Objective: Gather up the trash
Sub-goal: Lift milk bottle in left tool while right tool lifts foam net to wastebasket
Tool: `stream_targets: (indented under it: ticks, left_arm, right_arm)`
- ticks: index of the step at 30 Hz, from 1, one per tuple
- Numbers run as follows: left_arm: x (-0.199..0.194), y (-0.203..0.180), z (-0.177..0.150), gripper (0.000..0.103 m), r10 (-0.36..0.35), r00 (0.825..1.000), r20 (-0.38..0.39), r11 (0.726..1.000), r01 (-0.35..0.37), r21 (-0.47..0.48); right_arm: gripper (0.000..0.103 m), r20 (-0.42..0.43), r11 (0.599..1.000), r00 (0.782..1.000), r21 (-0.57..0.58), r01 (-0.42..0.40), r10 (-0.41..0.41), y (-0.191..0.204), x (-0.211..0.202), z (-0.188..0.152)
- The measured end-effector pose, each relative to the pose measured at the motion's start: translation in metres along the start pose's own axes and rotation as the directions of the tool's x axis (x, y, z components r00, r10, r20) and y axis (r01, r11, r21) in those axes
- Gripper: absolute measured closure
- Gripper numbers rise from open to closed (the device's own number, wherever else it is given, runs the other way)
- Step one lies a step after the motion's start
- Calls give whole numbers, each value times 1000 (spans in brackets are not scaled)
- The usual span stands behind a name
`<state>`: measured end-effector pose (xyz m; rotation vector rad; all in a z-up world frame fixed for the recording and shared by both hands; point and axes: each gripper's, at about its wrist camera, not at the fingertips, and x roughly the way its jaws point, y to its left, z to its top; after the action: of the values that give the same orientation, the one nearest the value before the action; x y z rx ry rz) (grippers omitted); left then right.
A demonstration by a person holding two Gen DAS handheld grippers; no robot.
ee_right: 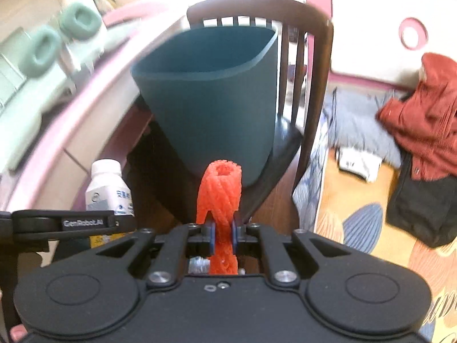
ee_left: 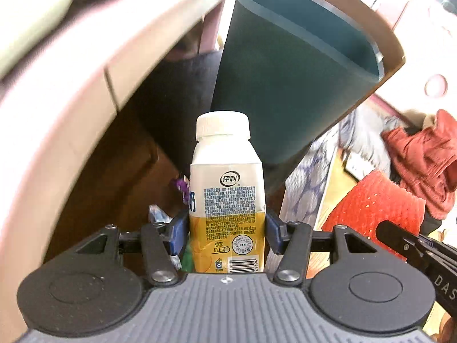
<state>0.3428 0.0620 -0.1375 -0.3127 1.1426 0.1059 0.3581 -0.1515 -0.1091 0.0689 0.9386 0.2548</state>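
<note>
While both pieces of trash are held clear of any surface, the relation that governs the coming move is the one between each held item and the teal bin (ee_right: 211, 97). The bin is seen ahead of and above both tongs, standing on the seat of a dark wooden chair (ee_right: 314, 85), its open mouth facing up. The left tongs (ee_left: 227, 234) are closed on the lower half of a white-capped milk bottle (ee_left: 227, 194), which is gripped from both sides by the blue pads; its long axis is upright, cap uppermost, in line with the fingers. In the left wrist view the bin wall rises directly behind the bottle, slightly to the right. The right tongs (ee_right: 222, 235) are clamped on a rolled red foam net (ee_right: 220, 197), whose long axis also points forward, its open end toward the bin's lower wall. In the right wrist view the net appears near the bin's base, while the bottle lies to the left and further from it; the right hand is therefore judged the nearer. To reach the rim, either item would probably have to be raised above the mouth before release. Whether the bin already holds anything cannot be told.
</note>
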Motion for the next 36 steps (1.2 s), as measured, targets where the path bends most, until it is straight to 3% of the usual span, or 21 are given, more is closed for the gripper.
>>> stream_targets:
  ticks: [10, 17, 27, 36]
  left_arm:
    - [-65, -28, 58, 49, -16, 991, 136, 997, 5, 77]
    - [-83, -57, 110, 49, -38, 979, 198, 995, 18, 102]
    - [-45, -97, 181, 48, -42, 978, 206, 990, 13, 140]
    - [5, -109, 208, 48, 11, 987, 161, 988, -35, 151]
  right_arm:
    - [93, 159, 997, 987, -80, -4, 17, 5, -32, 76]
    - [93, 199, 991, 980, -133, 12, 15, 8, -27, 119]
    - [93, 165, 985, 986, -170, 25, 3, 2, 19, 160]
    - [93, 116, 973, 993, -230, 10, 17, 3, 60, 174]
